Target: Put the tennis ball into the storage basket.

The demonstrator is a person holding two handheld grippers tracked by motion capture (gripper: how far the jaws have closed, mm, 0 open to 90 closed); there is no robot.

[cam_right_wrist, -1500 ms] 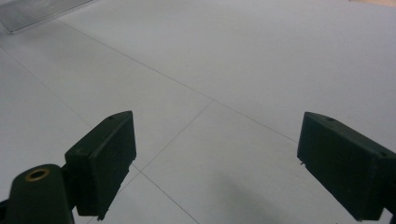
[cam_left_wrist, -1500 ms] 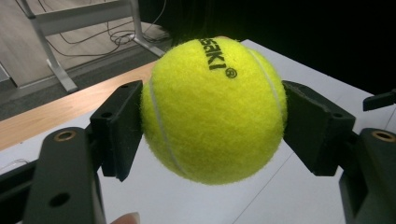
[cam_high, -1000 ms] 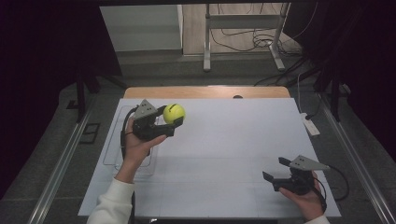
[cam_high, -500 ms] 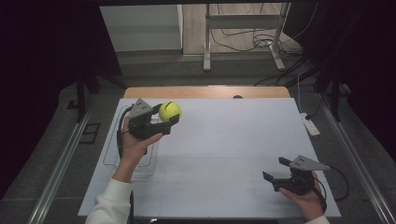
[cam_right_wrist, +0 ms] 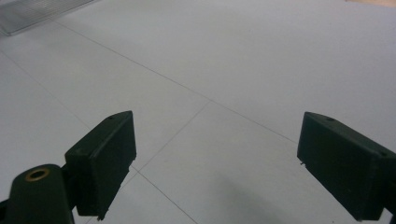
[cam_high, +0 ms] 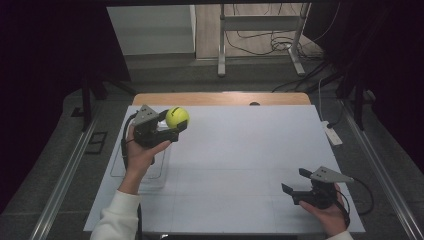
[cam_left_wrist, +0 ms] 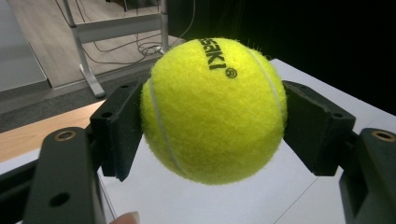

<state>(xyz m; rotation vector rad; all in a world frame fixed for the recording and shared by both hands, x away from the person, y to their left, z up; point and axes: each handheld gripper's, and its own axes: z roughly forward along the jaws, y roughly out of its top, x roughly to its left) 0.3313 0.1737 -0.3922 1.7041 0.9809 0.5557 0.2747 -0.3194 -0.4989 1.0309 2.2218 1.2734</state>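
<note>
While the left claw (cam_high: 172, 127) is clamped on it, the tennis ball (cam_high: 177, 117) sits off the table (cam_high: 240, 150), raised above the far-left part of the white surface, at about ten o'clock from the table's middle.

Item: tennis ball (cam_left_wrist: 212, 109), yellow felt, white seam, black lettering uppermost. Gripped at its widest line, one black jaw on each flank, both touching; its underside is free of the surface in the left gripper view.

Item: left claw, held in the person's left hand (cam_high: 142, 155), pointing toward three o'clock.

Item: clear tray (cam_high: 119, 167), shallow, lying at the left edge, just at six o'clock from the raised ball and partly under the forearm.

Item: right claw (cam_high: 295, 184), jaws standing wide apart with nothing between them, low over the near-right corner at about four o'clock, well apart from the ball.

Step in hand, as judged: carrying phase, ball lifted and in transit. Next move likely calls for a steady grip while travelling, then lowering to a chosen spot before the jaws part, since a round ball may roll.
</note>
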